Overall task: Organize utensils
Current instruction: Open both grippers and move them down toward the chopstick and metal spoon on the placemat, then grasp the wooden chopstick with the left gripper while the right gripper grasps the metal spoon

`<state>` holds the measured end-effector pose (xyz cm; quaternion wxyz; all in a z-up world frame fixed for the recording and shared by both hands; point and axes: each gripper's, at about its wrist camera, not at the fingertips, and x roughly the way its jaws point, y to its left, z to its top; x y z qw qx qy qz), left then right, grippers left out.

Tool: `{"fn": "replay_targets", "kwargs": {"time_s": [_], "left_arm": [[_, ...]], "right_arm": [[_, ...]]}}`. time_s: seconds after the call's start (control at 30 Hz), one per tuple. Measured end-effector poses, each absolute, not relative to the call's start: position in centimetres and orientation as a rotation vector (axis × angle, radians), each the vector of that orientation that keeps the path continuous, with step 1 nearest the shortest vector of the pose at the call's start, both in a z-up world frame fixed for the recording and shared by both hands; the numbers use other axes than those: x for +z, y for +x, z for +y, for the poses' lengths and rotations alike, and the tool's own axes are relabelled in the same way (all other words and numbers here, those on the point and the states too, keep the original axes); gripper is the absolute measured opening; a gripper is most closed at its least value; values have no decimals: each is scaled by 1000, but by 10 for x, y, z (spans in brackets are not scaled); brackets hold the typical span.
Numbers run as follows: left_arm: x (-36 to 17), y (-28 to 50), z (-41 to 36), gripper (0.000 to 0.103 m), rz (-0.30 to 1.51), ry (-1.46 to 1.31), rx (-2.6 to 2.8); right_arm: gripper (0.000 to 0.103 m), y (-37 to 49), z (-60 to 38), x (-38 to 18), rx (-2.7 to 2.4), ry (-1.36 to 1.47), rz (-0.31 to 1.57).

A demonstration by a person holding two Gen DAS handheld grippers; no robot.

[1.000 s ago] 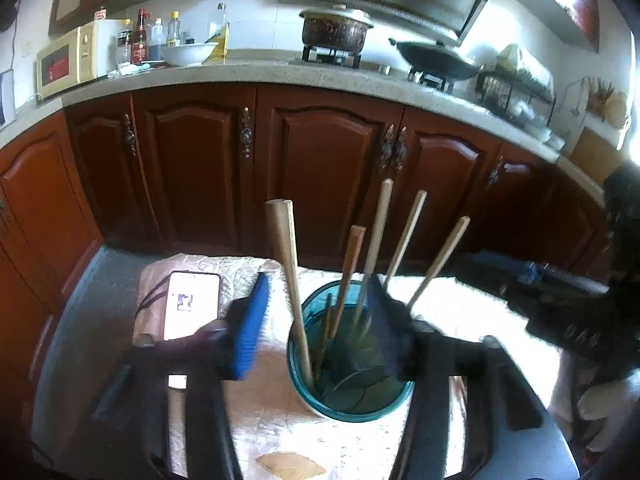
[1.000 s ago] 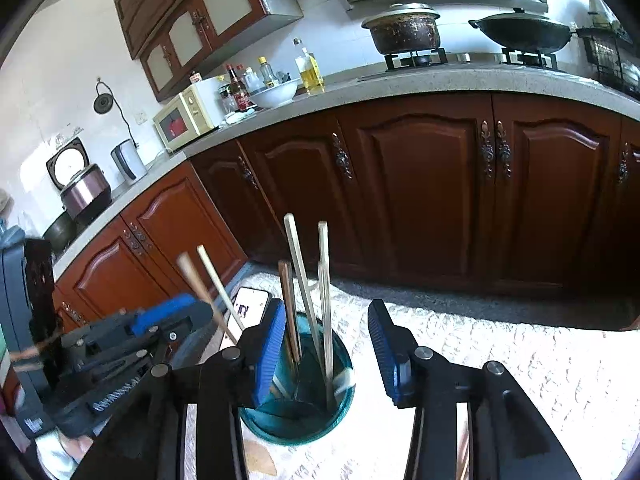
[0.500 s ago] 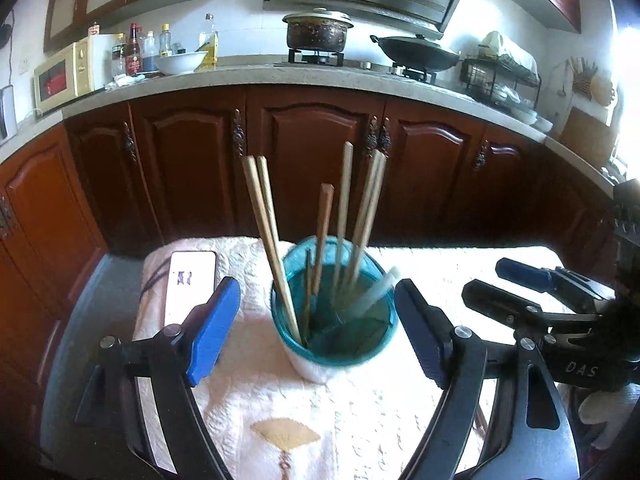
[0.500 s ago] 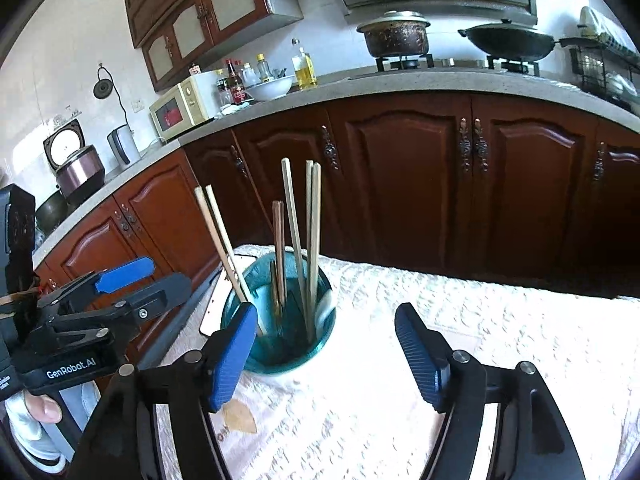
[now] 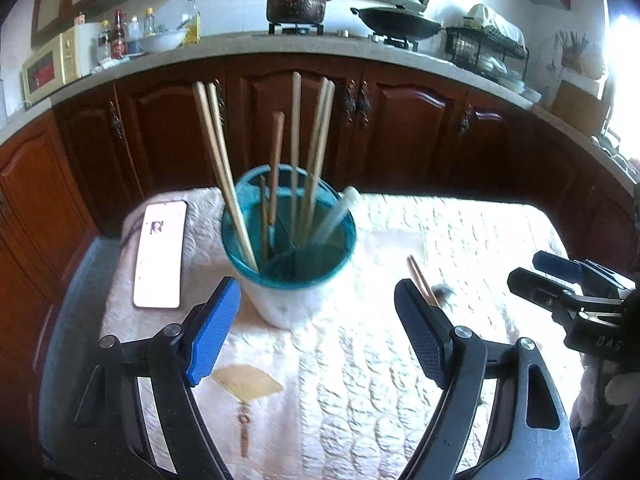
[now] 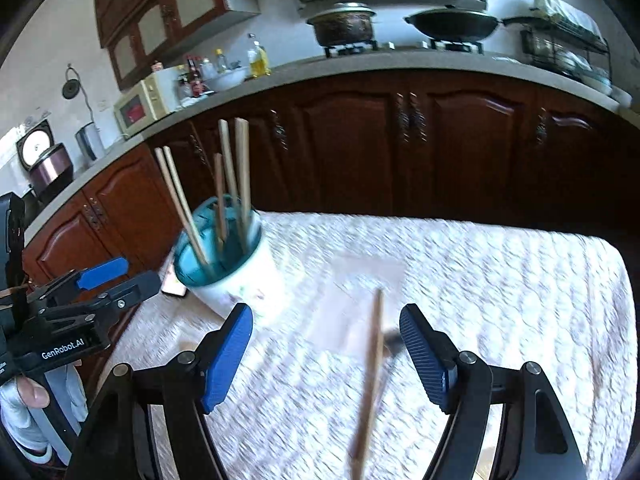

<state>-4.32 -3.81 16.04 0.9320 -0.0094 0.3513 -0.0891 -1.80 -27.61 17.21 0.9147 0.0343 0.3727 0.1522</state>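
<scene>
Closest to the left wrist camera, the left claw [image 5: 316, 334] has its 2 blue pads spread wide with nothing between them but the white quilted cloth [image 5: 360, 380] covering the bench [image 5: 76, 312]. A tan fan-shaped patch [image 5: 248, 386] is printed on the cloth just ahead of the left pad.

Just beyond the pads stands the cup [image 5: 288, 240], upright on the cloth, with a teal see-through rim and a white lower body. Inside it about 6 long, pale wooden chopsticks [image 5: 222, 168] lean at different angles; 2 rest together against the left side and the others stand nearer the middle, and a white plastic handle [image 5: 334, 216] slants against the right rim. Left of the cup a phone [image 5: 160, 256] lies flat with its screen lit.

From the right wrist view, the right claw [image 6: 326, 354] is opening, its pads apart. A single wooden chopstick [image 6: 372, 368] lies loose on the cloth between the pads, touching neither one; it is blurred, and a small dark object [image 6: 390, 346] sits beside it, too smeared to identify. This chopstick is well apart from the cup [image 6: 232, 272], which stands further off to the left. The left claw [image 6: 100, 280] shows at the left edge, with a fingertip below it.

Behind the bench run dark red-brown cabinets [image 5: 400, 128] under a grey worktop [image 5: 248, 46] carrying a pot [image 5: 296, 2], a wok [image 5: 396, 24], bottles and a microwave [image 5: 48, 68].
</scene>
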Motion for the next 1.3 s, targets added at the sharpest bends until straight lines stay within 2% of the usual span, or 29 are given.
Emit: {"fn": "replay_targets", "kwargs": {"time_s": [0.6, 0.63, 0.67, 0.73, 0.93, 1.23, 1.3], "left_arm": [[123, -39, -70, 80, 827, -41, -264], [120, -37, -71, 80, 837, -39, -265], [117, -36, -72, 80, 845, -38, -267], [112, -34, -73, 80, 858, -38, -270], [101, -27, -75, 80, 880, -32, -277], [90, -16, -71, 80, 910, -51, -274], [88, -14, -72, 80, 916, -53, -278]], "right_arm": [[73, -10, -316, 126, 231, 82, 869], [71, -5, -315, 122, 236, 81, 880], [62, 1, -313, 117, 244, 82, 893], [53, 15, -310, 105, 256, 85, 936], [42, 52, -309, 78, 263, 131, 1023], [41, 75, -305, 47, 277, 189, 1127], [25, 75, -301, 42, 278, 183, 1131]]}}
